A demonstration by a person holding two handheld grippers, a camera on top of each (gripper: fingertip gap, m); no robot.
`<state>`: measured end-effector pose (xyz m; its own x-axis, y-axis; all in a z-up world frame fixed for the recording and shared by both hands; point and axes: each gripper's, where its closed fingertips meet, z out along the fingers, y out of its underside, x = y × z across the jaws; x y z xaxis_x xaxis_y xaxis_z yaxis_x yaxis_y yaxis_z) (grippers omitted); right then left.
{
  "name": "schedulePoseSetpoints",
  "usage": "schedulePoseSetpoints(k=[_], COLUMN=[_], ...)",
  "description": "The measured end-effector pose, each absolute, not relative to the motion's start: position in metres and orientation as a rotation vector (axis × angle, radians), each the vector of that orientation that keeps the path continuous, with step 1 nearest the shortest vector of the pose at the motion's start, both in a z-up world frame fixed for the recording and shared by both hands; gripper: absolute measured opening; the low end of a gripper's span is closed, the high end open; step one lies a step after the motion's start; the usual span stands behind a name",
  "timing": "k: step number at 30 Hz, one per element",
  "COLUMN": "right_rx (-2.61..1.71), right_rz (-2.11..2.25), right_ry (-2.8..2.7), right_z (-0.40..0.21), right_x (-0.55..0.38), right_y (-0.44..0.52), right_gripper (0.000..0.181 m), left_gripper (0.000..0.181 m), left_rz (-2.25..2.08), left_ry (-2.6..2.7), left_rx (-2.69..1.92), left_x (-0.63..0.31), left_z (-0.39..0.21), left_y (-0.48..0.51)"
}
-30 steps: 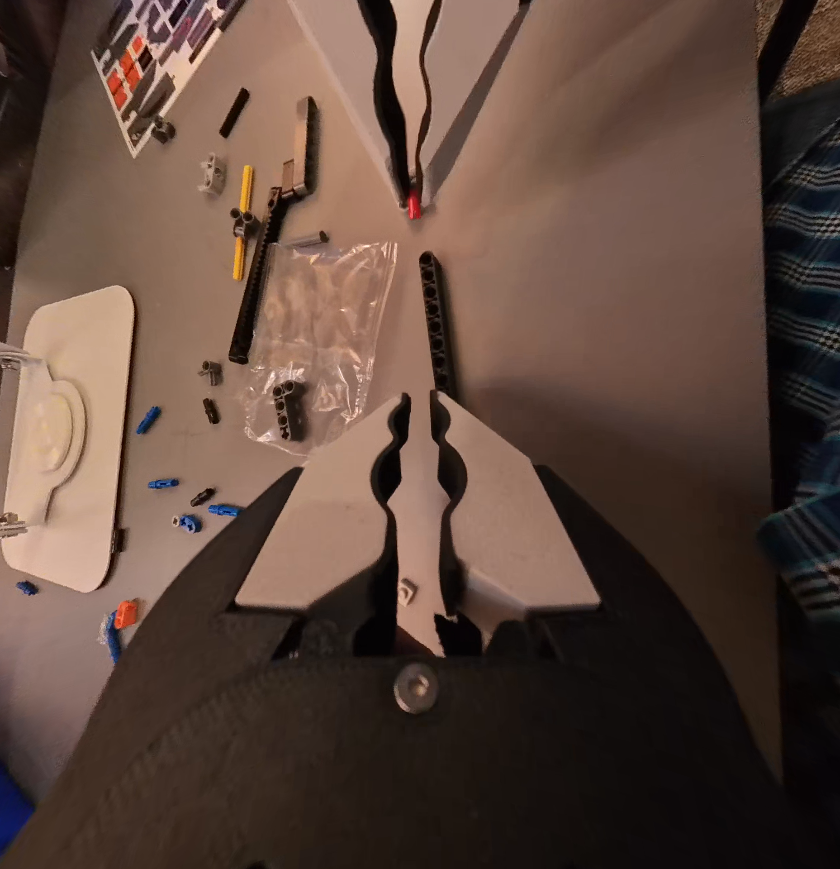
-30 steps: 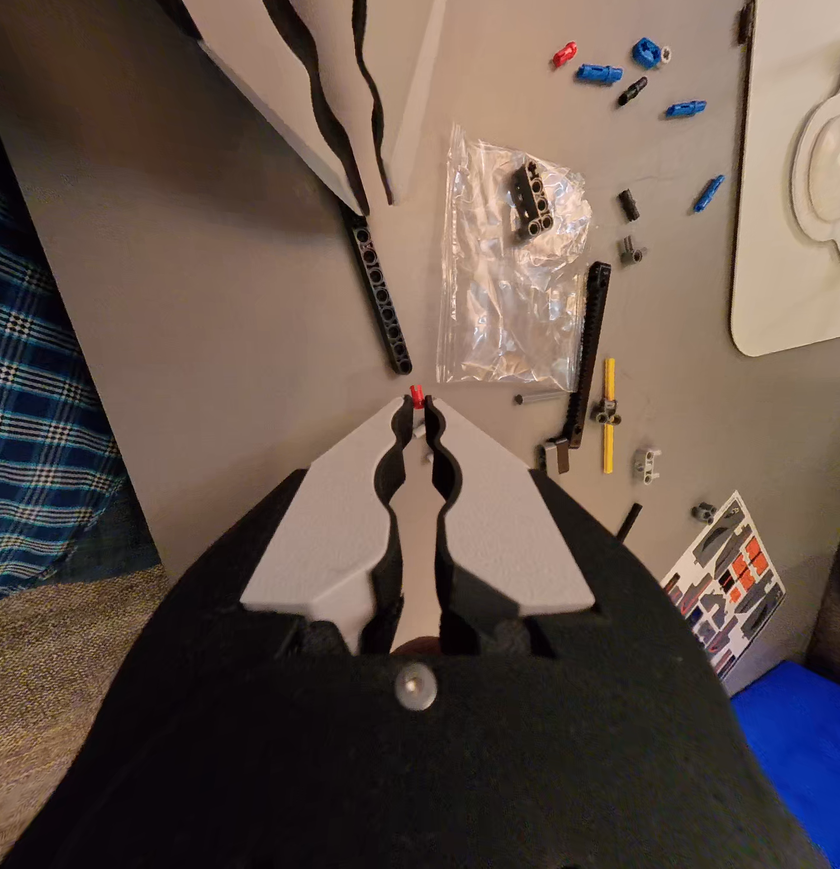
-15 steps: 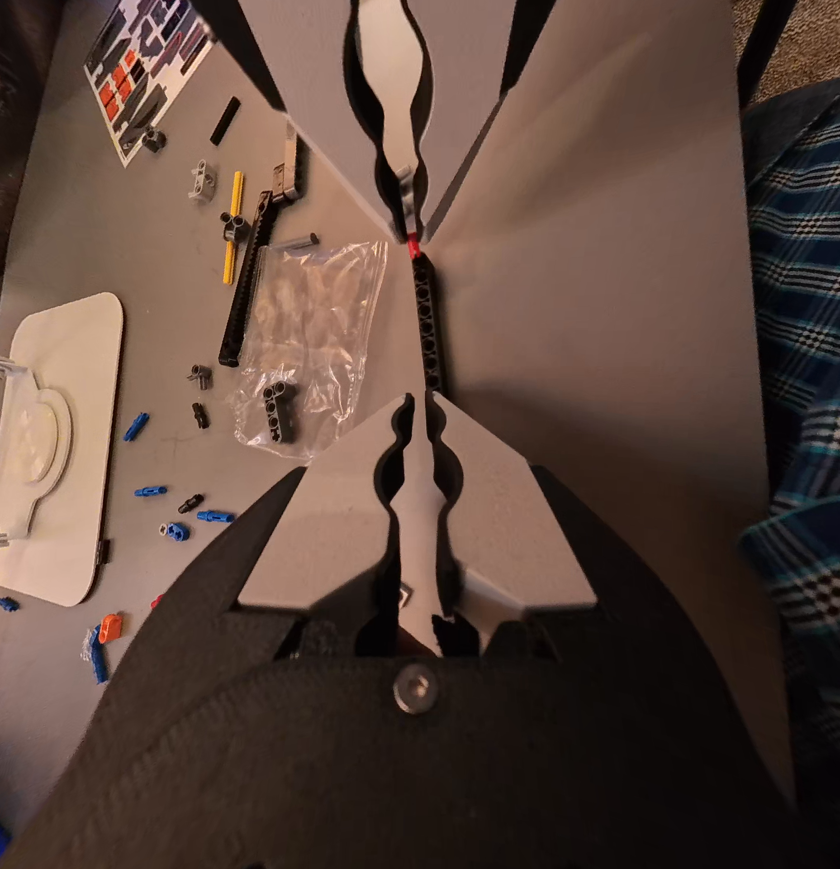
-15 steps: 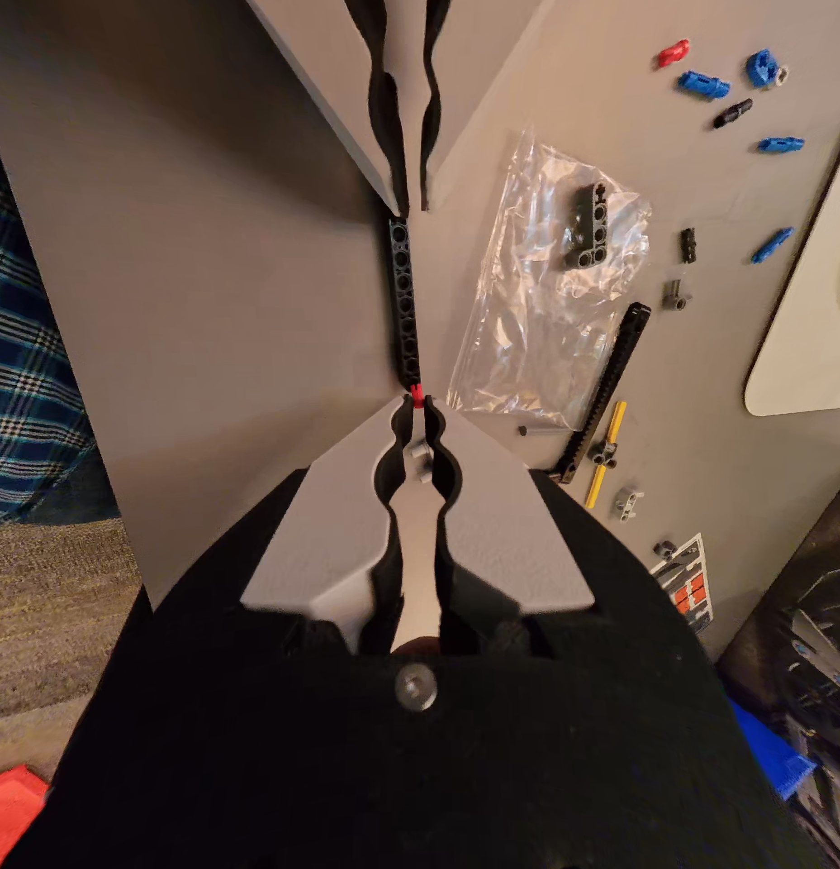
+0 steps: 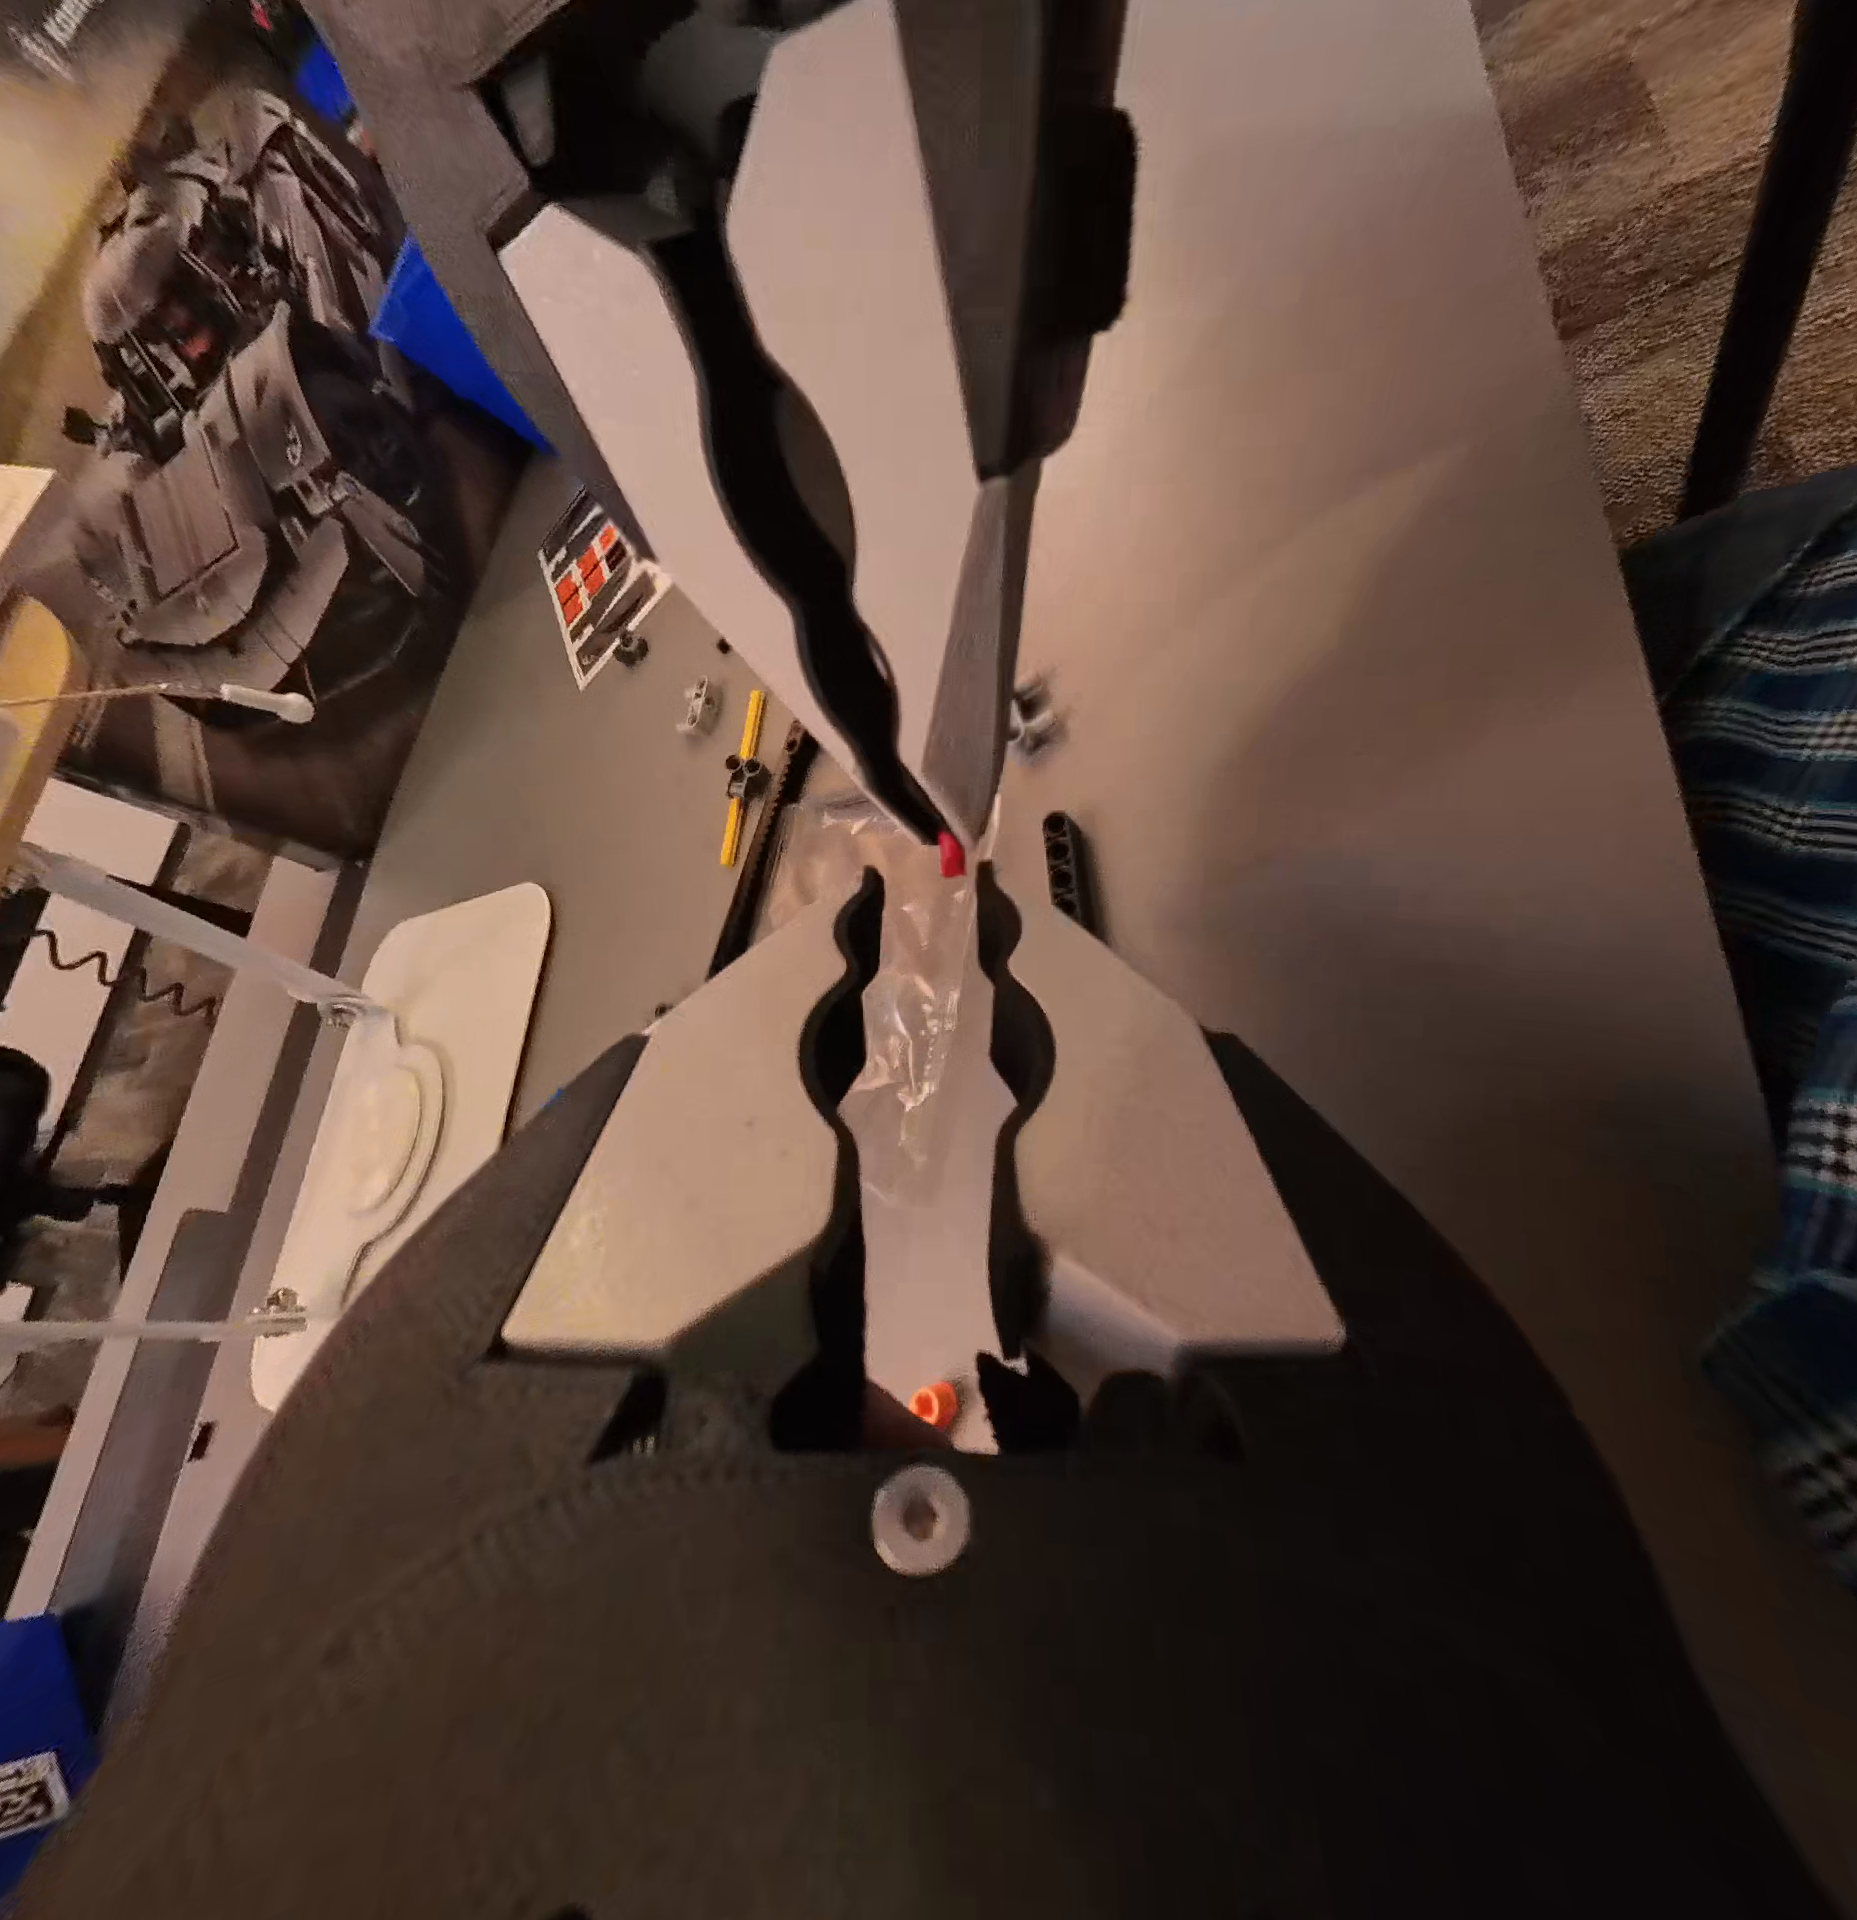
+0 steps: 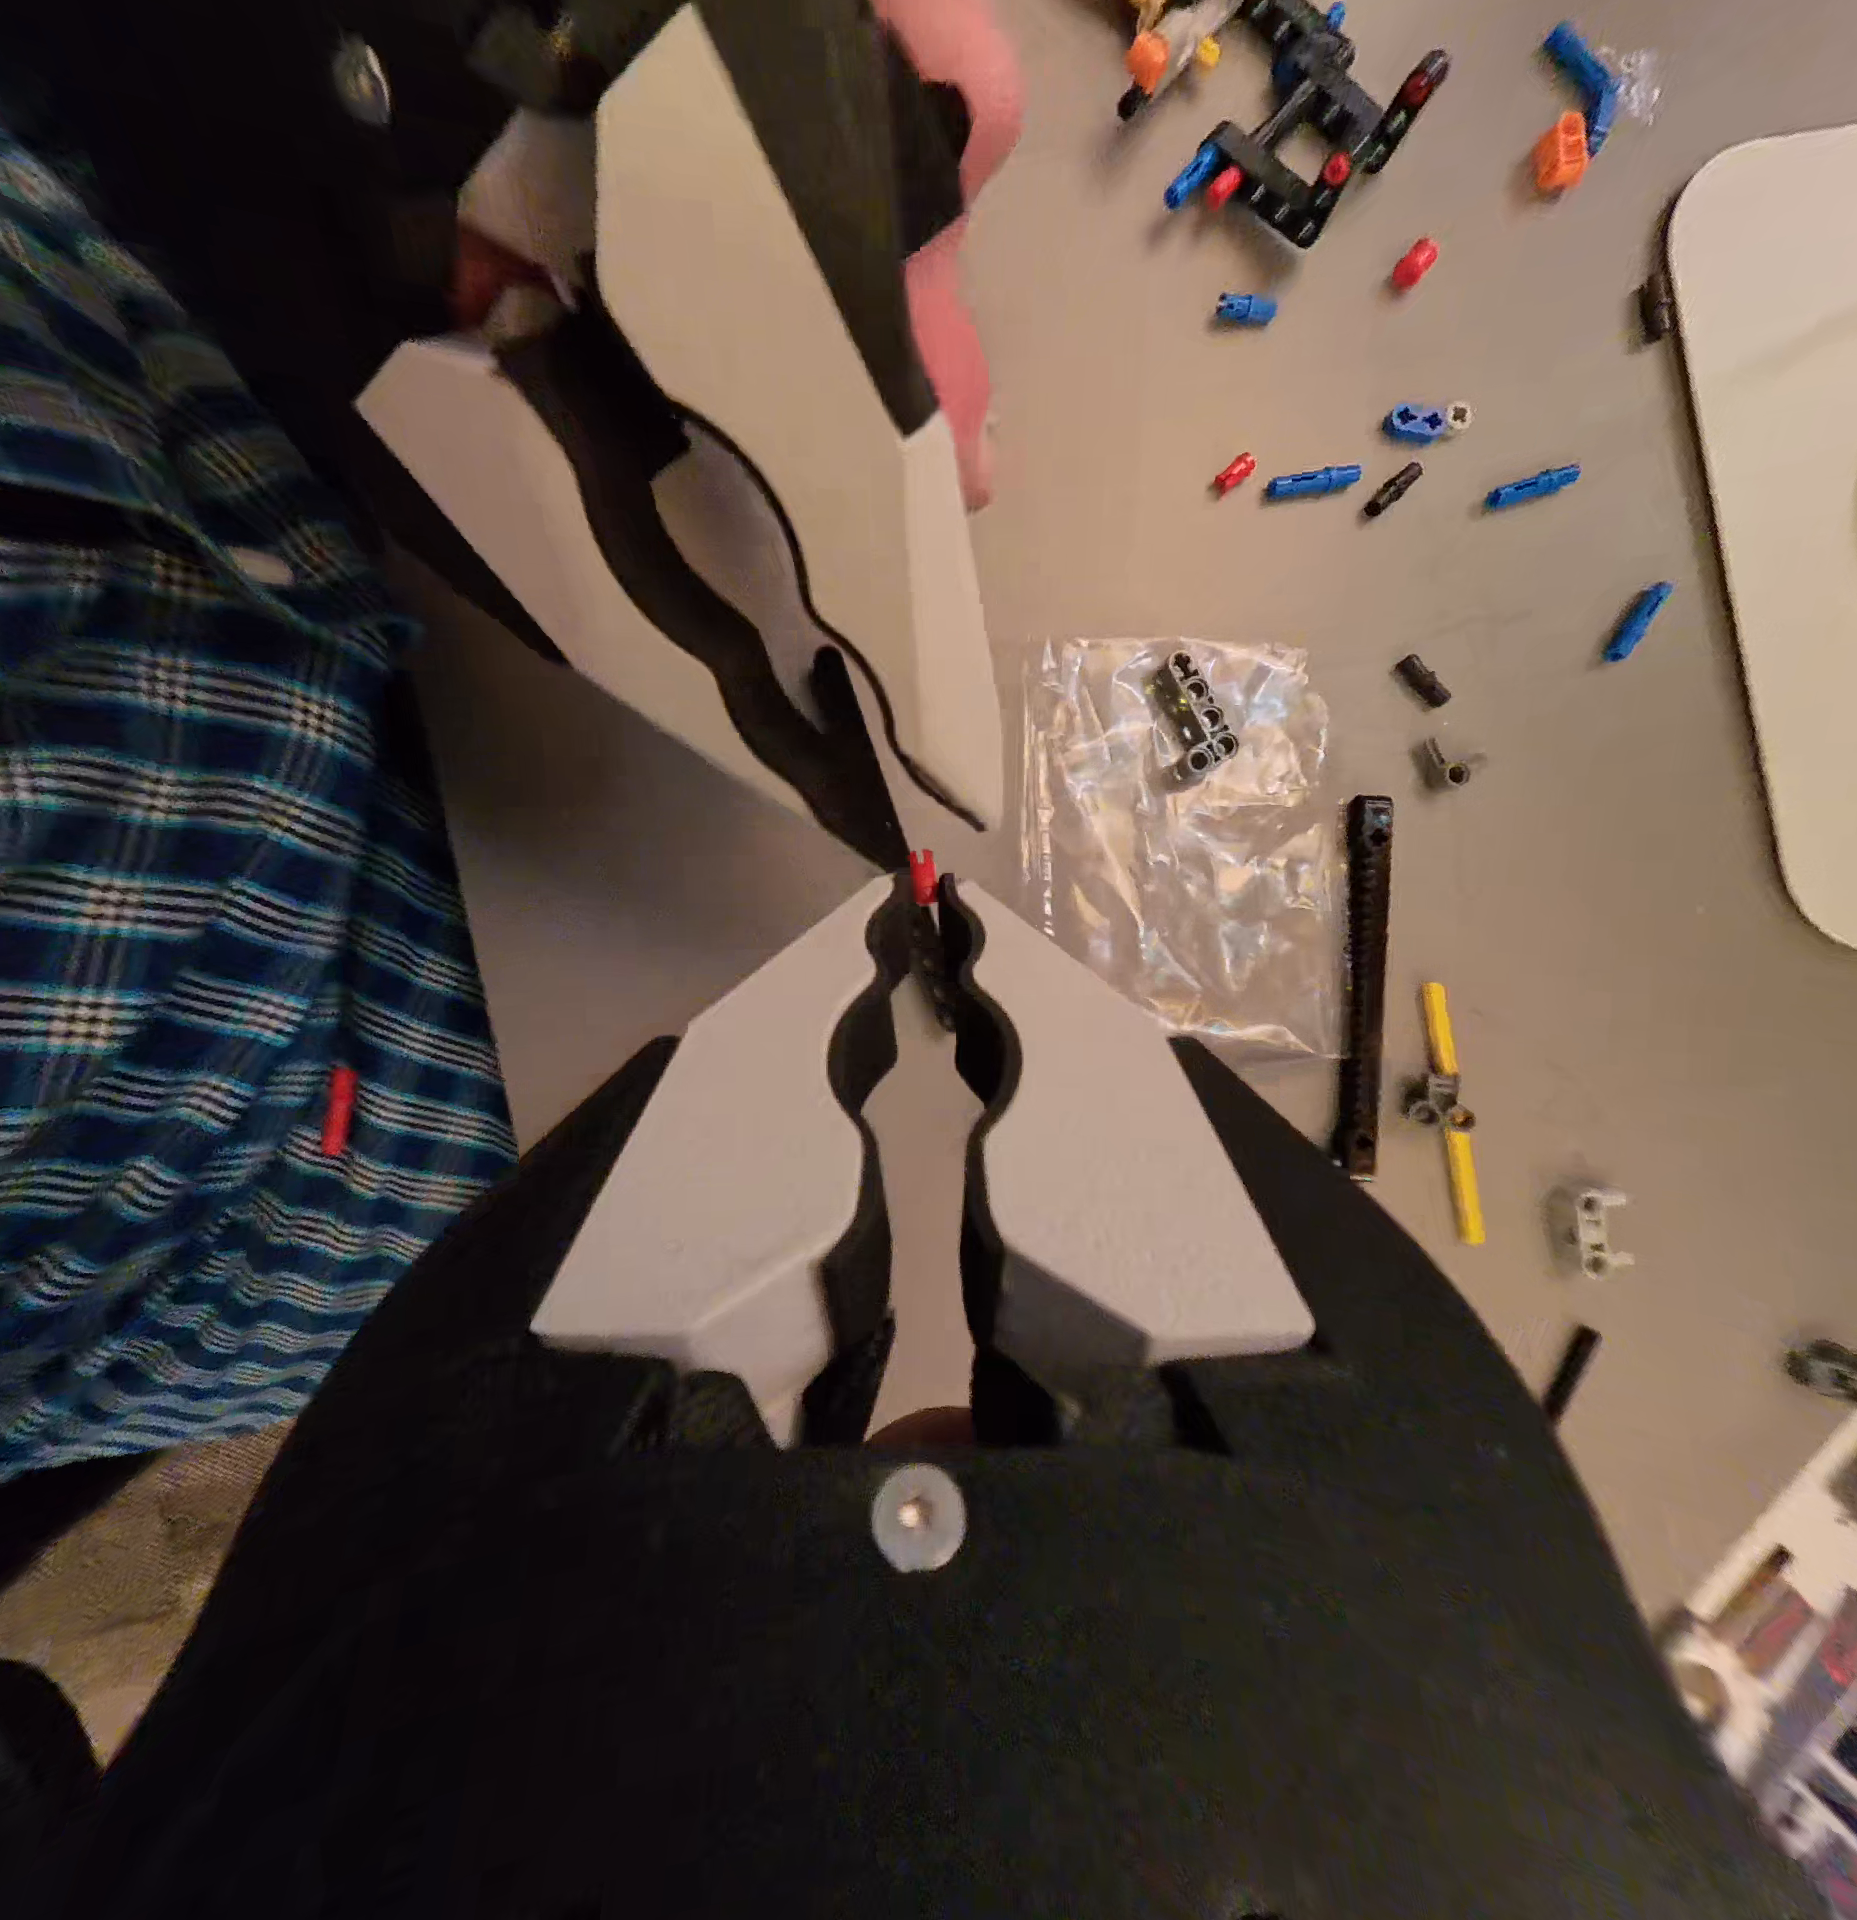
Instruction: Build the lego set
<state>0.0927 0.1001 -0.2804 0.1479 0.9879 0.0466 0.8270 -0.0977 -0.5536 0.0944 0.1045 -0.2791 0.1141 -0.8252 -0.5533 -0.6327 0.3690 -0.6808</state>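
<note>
Your right gripper [image 6: 919,894] pinches the small red plastic pin [image 6: 921,871] at its tips; your left gripper [image 5: 929,883] is parted and empty, just beside it; the long black holed beam [image 5: 1069,868] lies on the grey table [image 5: 1319,727].

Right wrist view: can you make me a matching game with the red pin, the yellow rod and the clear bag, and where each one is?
Things:
1. red pin
2. yellow rod
3. clear bag

Places:
A. lying flat between the tongs and the black toothed bar
B. pinched at the tips of the right tongs
C. through a grey connector, on the toothed bar's side away from the bag

Pairs: 1-B, 2-C, 3-A
</note>
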Motion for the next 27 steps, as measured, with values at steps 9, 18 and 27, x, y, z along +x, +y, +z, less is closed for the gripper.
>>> schedulePoseSetpoints(k=[9,18,27], right_rx=[-2.055,-2.060,-2.016], right_rz=[0.798,1.014,1.241], right_ry=[-1.560,-1.322,-1.061], right_z=[-0.270,-0.256,-0.237], right_x=[0.090,0.086,0.082], right_y=[0.101,0.112,0.119], right_gripper=[0.002,0.002,0.003], left_gripper=[0.004,0.002,0.002], left_rz=[-0.105,-0.104,-0.108], left_ry=[1.589,1.464,1.340], left_rx=[-1.188,-1.200,-1.176], left_x=[0.099,0.096,0.093], left_z=[-0.273,-0.261,-0.242], left_y=[0.105,0.116,0.123])
